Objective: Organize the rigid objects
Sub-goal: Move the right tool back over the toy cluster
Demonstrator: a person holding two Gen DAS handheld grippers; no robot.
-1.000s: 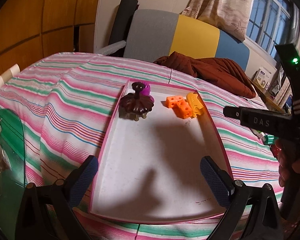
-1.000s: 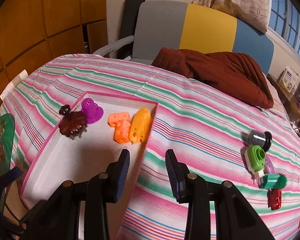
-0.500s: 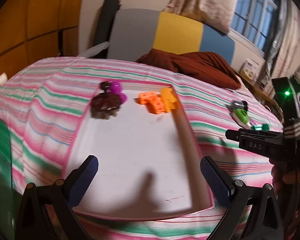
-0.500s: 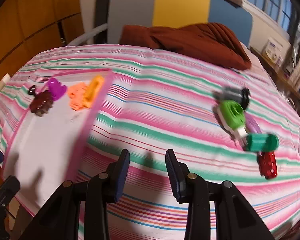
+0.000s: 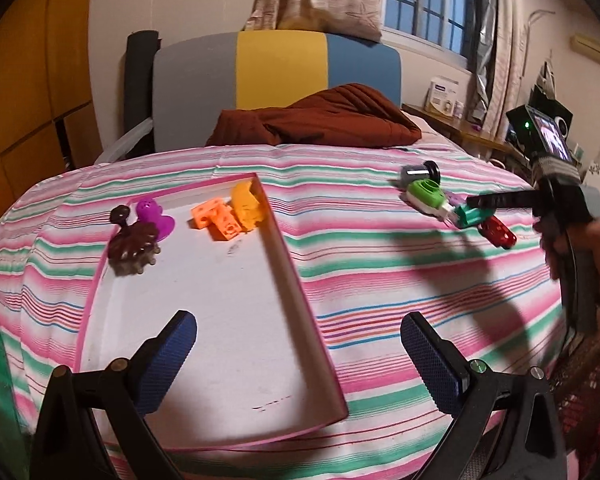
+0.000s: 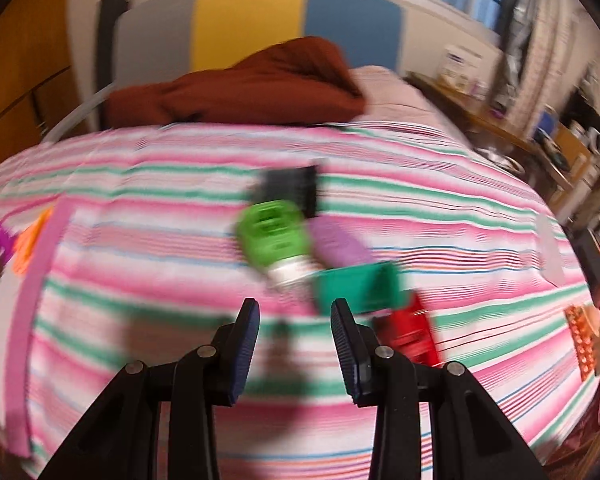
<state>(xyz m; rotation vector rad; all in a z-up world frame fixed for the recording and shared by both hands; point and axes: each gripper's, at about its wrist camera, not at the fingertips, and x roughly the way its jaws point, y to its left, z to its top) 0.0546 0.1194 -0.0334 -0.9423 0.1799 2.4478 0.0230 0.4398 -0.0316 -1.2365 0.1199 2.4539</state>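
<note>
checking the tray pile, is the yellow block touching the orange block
Touching. In the left wrist view the yellow block leans against the orange block at the far end of the tray, with no gap between them.

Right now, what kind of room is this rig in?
Most likely a bedroom at home. The toys and tray sit on a striped bedspread, with a padded grey, yellow and blue headboard behind it, a rumpled brown blanket against that, and a curtained window above.
</note>
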